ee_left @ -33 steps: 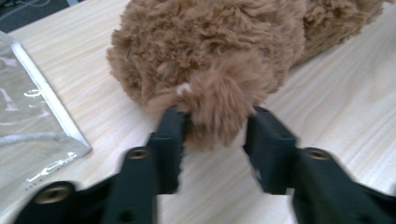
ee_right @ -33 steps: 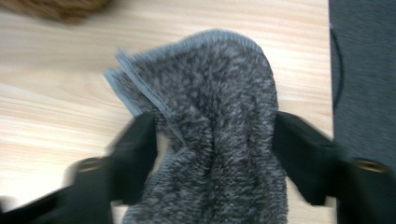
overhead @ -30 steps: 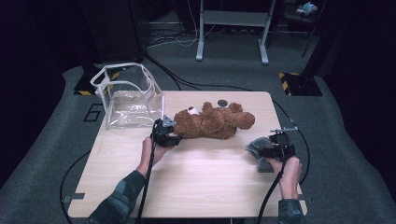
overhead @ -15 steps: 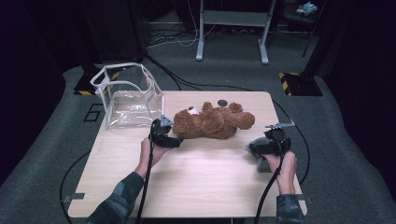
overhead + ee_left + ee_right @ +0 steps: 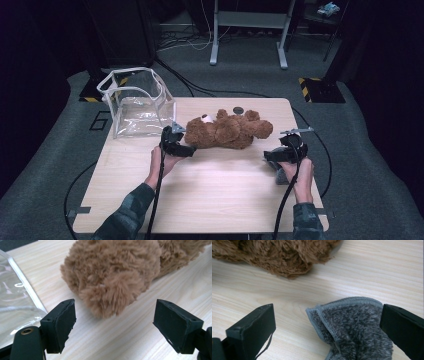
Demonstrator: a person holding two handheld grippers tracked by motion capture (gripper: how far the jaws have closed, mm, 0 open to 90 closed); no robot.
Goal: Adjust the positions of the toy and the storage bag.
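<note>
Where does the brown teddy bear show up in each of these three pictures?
High view: the teddy bear lies mid-table, between the two grippers, right of the clear bag.
Left gripper view: its furry head fills the upper middle, just beyond the open jaws.
Right gripper view: a patch of its fur sits along the top left, above the grey cloth.
Shared landmark: the pale wooden table.

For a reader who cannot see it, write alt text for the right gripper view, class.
A folded grey fleecy cloth lies on the pale wooden table between the open black jaws of the right gripper, close against the right-hand jaw. The shaggy brown plush teddy bear lies just beyond, along the top edge.
</note>
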